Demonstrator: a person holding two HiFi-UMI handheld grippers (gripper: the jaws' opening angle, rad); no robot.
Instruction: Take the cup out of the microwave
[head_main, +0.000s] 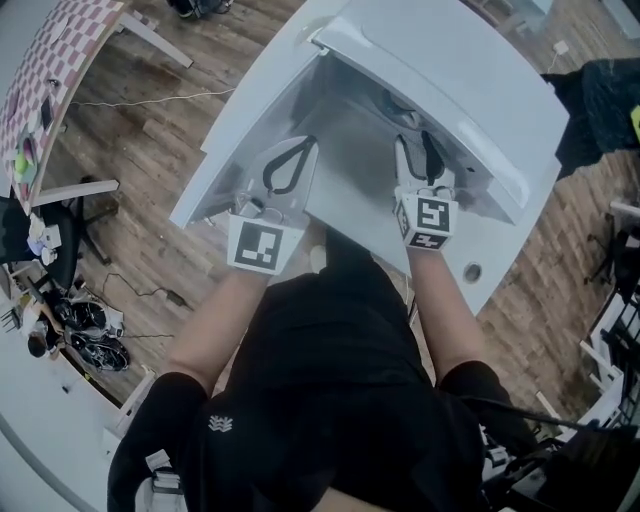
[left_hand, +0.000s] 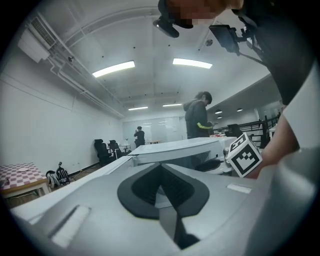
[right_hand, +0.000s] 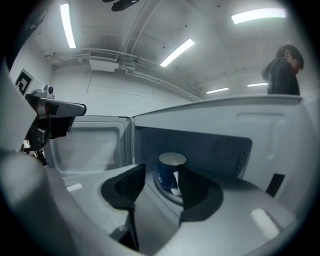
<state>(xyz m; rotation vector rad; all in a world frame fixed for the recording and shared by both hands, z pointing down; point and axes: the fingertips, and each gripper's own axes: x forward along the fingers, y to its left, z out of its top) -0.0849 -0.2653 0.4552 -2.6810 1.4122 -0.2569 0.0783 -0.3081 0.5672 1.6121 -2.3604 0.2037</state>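
facing the open microwave, cup inside

reaching toward the microwave, the right gripper has its jaws apart with nothing pressed between them. the blue cup shows in the gap, farther in, upright on the turntable and clear of both pads. the door is swung open to the left, and the left gripper sits near it with its jaws closed together and empty. from the head view both grippers sit side by side at the front of the oven, over a wood floor. a person stands beyond the oven, with chairs at the far wall and a checked table on the left.
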